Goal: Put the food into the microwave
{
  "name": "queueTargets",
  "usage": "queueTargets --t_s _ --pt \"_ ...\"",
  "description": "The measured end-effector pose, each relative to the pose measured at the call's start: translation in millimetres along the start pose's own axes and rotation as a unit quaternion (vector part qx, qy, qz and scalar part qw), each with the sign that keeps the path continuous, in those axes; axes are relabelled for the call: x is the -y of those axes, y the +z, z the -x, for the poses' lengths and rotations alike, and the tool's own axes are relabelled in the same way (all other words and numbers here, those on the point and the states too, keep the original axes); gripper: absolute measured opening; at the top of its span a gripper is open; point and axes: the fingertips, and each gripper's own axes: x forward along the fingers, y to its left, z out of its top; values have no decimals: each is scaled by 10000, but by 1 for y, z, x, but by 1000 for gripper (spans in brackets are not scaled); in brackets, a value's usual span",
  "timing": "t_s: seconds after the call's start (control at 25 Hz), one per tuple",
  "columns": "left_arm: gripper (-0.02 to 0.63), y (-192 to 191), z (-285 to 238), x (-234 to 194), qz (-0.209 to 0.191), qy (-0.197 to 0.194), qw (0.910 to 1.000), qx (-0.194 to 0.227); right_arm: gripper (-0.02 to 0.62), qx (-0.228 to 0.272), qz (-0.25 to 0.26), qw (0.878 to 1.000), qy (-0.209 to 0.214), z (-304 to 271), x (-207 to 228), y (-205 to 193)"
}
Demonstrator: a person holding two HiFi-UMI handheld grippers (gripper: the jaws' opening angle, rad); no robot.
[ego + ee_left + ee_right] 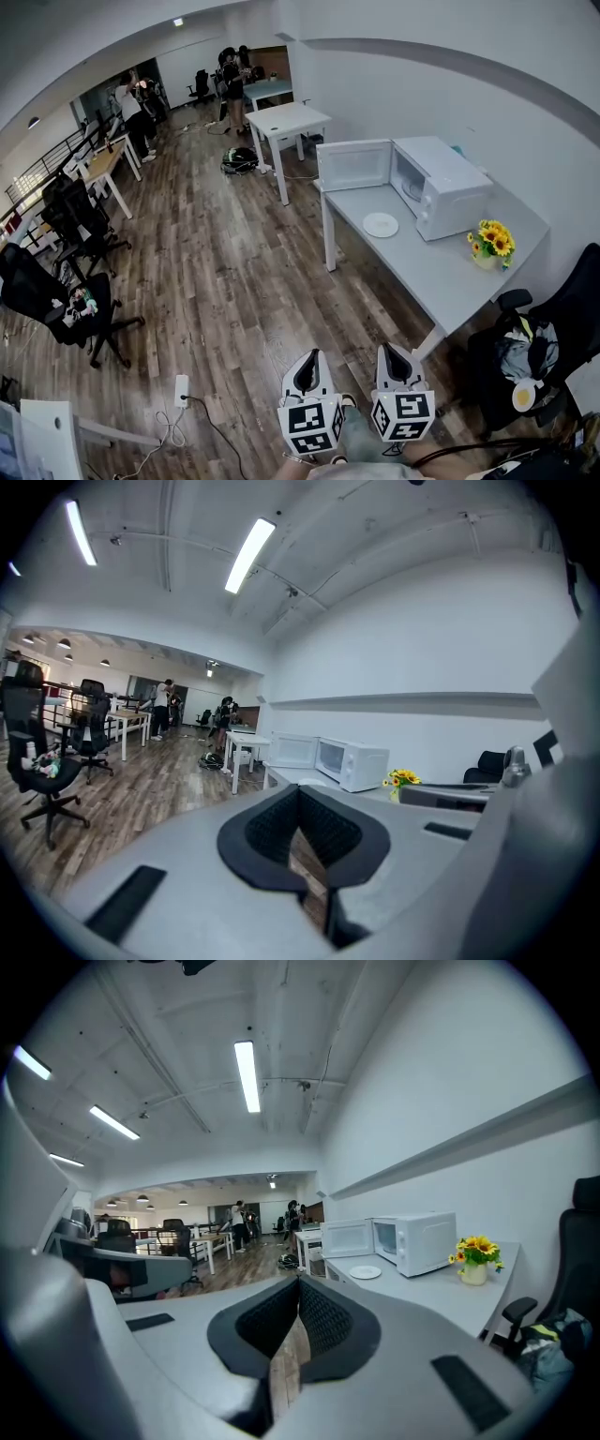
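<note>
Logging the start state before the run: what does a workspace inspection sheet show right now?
Surface: white table, against the wall.
Job's things: microwave, door open; white plate on the table before it; no food discernible.
Clutter: sunflower pot beside the microwave.
Grippers: left gripper and right gripper both shut, empty, short of the table.
Cables: power strip with cord on the floor.
Surroundings: office chairs, desk, people far off.
</note>
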Motion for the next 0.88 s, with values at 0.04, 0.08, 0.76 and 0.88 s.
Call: queueTargets --t_s 0.04,0.08,0.76,0.88 --pt "-3 1 -5 -1 -27 14 10000 15 17 27 -26 10000 44 -6 0 1" --pt "-3 1 -11 -2 -50 23 10000 24 17 53 -53 9999 81 -12 1 2" --pt "-3 36 -134 -18 -9 154 9999 50 17 -91 5 9998 151 -141 41 34" --pt "-3 41 -153 -21 -9 176 9998 11 17 -141 -3 9998 166 -160 46 38"
